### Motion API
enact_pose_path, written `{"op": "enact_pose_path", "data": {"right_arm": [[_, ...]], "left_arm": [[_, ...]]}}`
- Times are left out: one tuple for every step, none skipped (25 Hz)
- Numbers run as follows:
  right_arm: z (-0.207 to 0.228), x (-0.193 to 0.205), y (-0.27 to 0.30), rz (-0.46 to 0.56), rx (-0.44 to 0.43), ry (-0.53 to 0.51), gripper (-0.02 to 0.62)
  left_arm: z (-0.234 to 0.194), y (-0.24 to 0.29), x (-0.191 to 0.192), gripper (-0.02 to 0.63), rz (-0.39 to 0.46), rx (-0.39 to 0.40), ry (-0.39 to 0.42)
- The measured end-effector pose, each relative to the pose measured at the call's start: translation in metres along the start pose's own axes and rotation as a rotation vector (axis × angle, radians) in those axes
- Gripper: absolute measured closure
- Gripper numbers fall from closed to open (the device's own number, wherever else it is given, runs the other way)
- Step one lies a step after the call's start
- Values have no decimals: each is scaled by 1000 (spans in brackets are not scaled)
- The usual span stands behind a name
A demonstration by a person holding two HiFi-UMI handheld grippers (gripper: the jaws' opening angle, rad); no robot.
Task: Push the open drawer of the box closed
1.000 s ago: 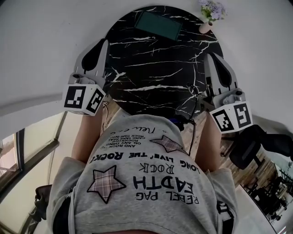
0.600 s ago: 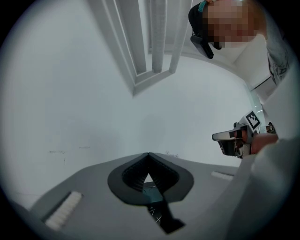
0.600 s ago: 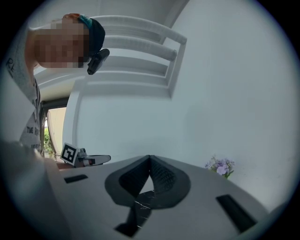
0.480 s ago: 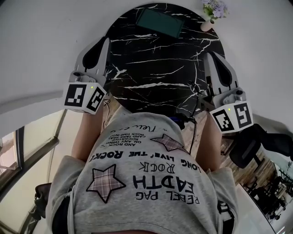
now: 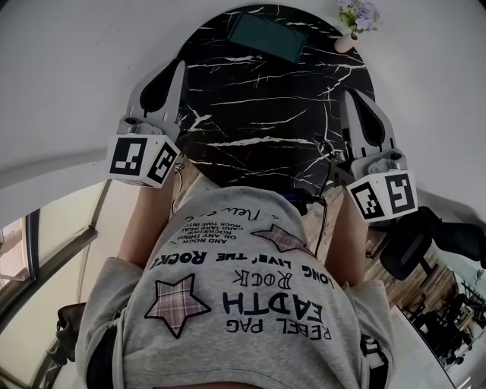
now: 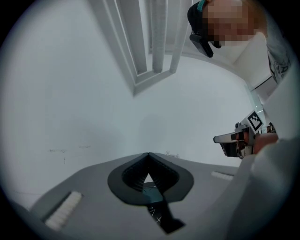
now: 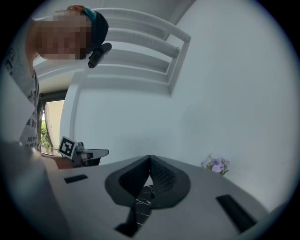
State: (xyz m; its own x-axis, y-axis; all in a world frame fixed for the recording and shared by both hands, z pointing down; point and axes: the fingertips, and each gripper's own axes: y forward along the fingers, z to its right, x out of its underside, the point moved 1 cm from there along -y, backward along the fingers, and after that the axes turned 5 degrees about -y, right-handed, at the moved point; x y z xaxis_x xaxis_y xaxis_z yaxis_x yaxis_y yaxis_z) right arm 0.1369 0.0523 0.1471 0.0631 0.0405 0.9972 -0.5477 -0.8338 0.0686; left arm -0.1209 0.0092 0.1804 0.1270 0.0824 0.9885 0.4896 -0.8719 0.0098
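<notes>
Marble table (image 5: 266,114), dark box (image 5: 266,36) at far edge, drawer perhaps hidden

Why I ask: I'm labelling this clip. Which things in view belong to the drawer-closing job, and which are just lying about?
Job: dark green box, left gripper, right gripper, both with jaws together.
Lying about: vase of purple flowers, black marble table.

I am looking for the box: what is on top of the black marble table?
A flat dark green box lies near the far edge of the table. Purple flowers stand at its right rim. The person's shirt covers the near edge.
</notes>
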Motion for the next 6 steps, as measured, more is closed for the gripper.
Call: {"op": "enact_pose_path", "data": {"right_arm": [[-2,0,0,-1,0,-1,583],[-3,0,-1,-1,1,-3,583],[-5,1,-1,-2,1,-4,583],[-6,1,-1,-2,2,-6,583],[-6,2,-2,-2,2,-7,583],[-7,2,-2,-3,3,-9,583]], "left_arm": [[0,0,0,597,3,2,-1],[0,-1,0,597,5,4,-3],[0,-2,1,597,7,6,-4],[1,-2,2,597,8,8,-5],[2,-3,2,597,9,9,-6],[2,-3,3,597,10,10,-6]]}}
